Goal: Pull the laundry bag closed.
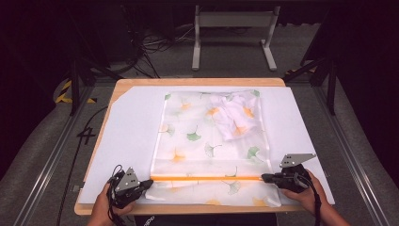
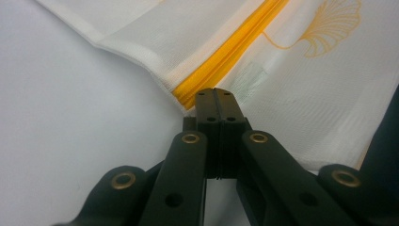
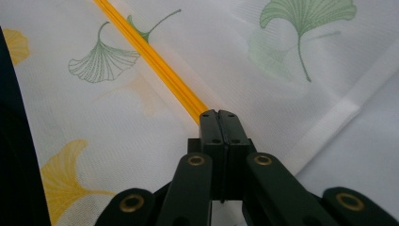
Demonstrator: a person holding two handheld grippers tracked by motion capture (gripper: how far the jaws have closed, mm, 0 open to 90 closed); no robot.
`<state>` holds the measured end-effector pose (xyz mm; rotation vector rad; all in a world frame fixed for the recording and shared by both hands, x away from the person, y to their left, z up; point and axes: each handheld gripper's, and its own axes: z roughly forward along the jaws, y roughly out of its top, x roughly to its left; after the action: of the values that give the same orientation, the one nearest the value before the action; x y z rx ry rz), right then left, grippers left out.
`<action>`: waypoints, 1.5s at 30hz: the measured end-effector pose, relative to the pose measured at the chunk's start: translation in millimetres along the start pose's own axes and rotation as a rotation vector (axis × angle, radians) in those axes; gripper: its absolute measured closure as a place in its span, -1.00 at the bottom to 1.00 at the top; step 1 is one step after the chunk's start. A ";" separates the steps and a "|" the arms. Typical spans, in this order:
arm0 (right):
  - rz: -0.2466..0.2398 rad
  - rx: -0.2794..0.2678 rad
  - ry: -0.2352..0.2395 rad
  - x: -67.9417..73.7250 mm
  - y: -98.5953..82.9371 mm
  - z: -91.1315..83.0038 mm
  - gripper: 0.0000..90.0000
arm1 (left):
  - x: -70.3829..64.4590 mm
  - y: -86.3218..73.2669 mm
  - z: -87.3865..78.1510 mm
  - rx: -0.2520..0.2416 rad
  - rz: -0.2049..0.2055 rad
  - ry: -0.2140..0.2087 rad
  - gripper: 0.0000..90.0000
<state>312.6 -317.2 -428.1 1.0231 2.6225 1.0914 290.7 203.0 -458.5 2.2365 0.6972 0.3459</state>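
**Both Jaws Pinched at the Ends of the Orange Zip**

Jaws on both sides stand pressed together, each pair at one end of the orange zipper (image 1: 207, 178) that runs straight across the near part of the mesh bag (image 1: 188, 141). The left gripper (image 1: 149, 182) meets the zip's left end, where the left gripper view shows its tips closed right at the orange tape beside the bag's corner seam. The right gripper (image 1: 264, 178) meets the other end, tips together on the orange line. Whether each pair truly has cloth or a zip pull between it, I cannot tell; nothing shows between the tips.

The bag, printed with ginkgo leaves, lies flat on the white sheet (image 1: 131, 122) covering the table, with a crumpled garment (image 1: 235, 117) inside near its far right corner.

The zip's long axis runs left to right, directly from one gripper to the other, so any slide along it looks set to travel that line. Each hand is equally close to its own end.
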 end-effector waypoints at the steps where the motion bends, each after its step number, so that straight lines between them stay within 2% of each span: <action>1: 0.004 -0.001 0.001 -1.0 -1.4 -1.4 1.00 | 0.1 0.0 0.1 -0.001 0.000 0.000 1.00; 11: 0.030 -0.017 -0.020 -6.8 -9.8 -6.9 1.00 | 0.3 -0.1 0.0 -0.001 -0.004 -0.002 1.00; 13: 0.053 -0.034 -0.009 -10.7 -13.4 -9.6 1.00 | 0.4 -0.1 0.0 -0.002 -0.004 -0.002 1.00; 24: 0.044 -0.035 -0.013 -11.0 -16.2 -9.9 1.00 | 0.5 -0.2 -0.1 -0.002 0.000 -0.003 1.00; 29: 0.029 -0.039 -0.024 -9.6 -16.7 -9.7 1.00 | 0.4 0.0 -0.3 -0.001 0.001 -0.002 1.00; 34: -0.008 -0.040 -0.041 -6.7 -16.7 -9.4 1.00 | 0.7 0.0 -1.1 0.003 -0.003 -0.007 1.00; 36: -0.036 -0.041 -0.062 -3.1 -17.7 -9.3 1.00 | 0.5 1.0 -1.1 0.010 0.006 -0.005 1.00; 45: -0.057 -0.053 -0.077 0.5 -20.6 -10.3 1.00 | 2.0 1.9 -1.4 0.018 0.018 -0.015 1.00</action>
<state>297.5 -333.5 -434.2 0.9532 2.5321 1.0813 292.4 203.9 -456.1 2.2612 0.6748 0.3323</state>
